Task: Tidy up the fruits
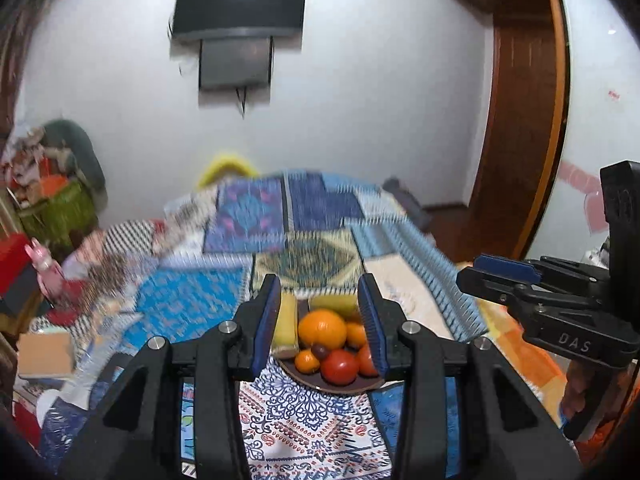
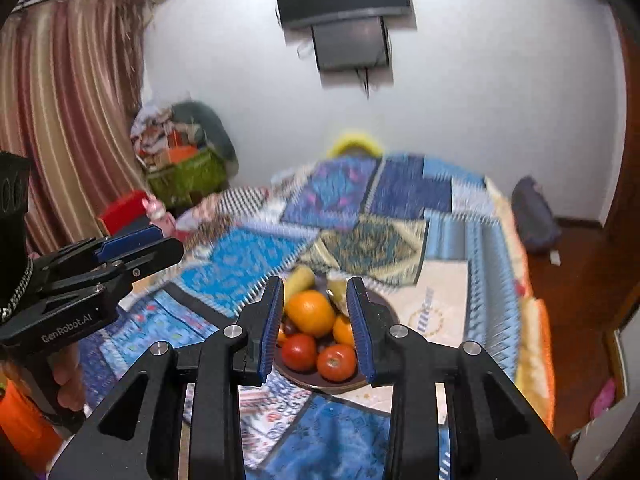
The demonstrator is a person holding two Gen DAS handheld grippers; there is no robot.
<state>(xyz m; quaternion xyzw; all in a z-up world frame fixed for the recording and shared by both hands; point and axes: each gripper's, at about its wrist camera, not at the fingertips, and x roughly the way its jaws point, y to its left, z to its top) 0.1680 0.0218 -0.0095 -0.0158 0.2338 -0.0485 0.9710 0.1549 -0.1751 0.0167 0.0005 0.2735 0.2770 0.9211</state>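
Now both claws, left (image 1: 322, 320) and right (image 2: 316, 330), hover apart and empty, aimed at the plate (image 2: 382, 304). Fruit (image 1: 322, 328) sits piled there on the bed (image 1: 200, 300), within easy reach.

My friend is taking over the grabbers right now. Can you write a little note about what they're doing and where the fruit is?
Left gripper: open, holding nothing, up in the air, aimed at the plate.
Right gripper: open, holding nothing, also aimed at the plate.
Fruit: all piled on the one brown plate on the patchwork bedspread: a big orange, small oranges, two tomatoes, a banana, something dark and small.
Done or left: cannot tell. No fruit lies loose on the bedspread in view; this fits fruit just gathered onto the plate, or a pile waiting to be sorted out.
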